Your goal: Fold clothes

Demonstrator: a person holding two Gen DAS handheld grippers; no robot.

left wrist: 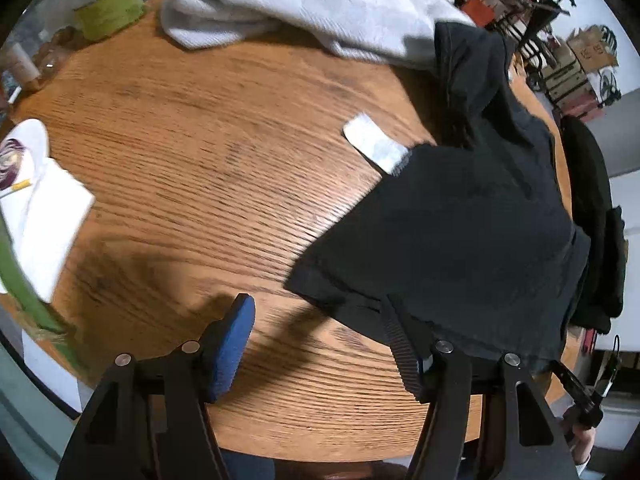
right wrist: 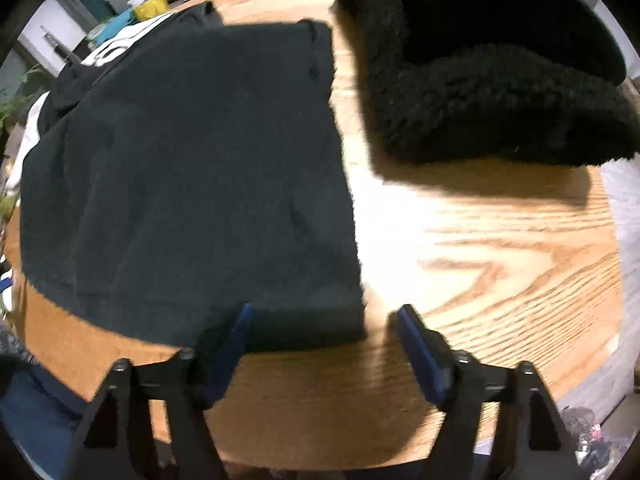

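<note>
Garment: a dark shirt is spread on the round wooden table, near the person's edge; in the right wrist view its cloth lies mostly flat with a straight side edge and a squared near corner; whether that edge is a fold or a plain side cannot be told.
Handling: judged soft, light and limp; it is likely to sag and drag when lifted, and to slide easily over the smooth wood; nothing fragile is seen in it.
Hold: the hem and the near corners are judged the best places, a layer being pinched close to the edge so the cloth is carried evenly.
Left gripper: fingers are spread wide apart; the blue-padded finger stands clear over bare wood, while the other is partly covered by the hem; nothing is clamped.
Right gripper: fingers are apart, and the near corner of the shirt lies between them; no pinch is made.
Surroundings: a grey-white garment is heaped at the far side, touching the shirt's upper part; a black fleecy garment lies just beside the shirt's right edge; a small white tag is partly tucked under the shirt; white paper and a plate sit at the left rim.
Obstruction: the fleecy garment and the grey-white heap narrow the room for a sideways or away fold; the middle of the table is bare.
</note>
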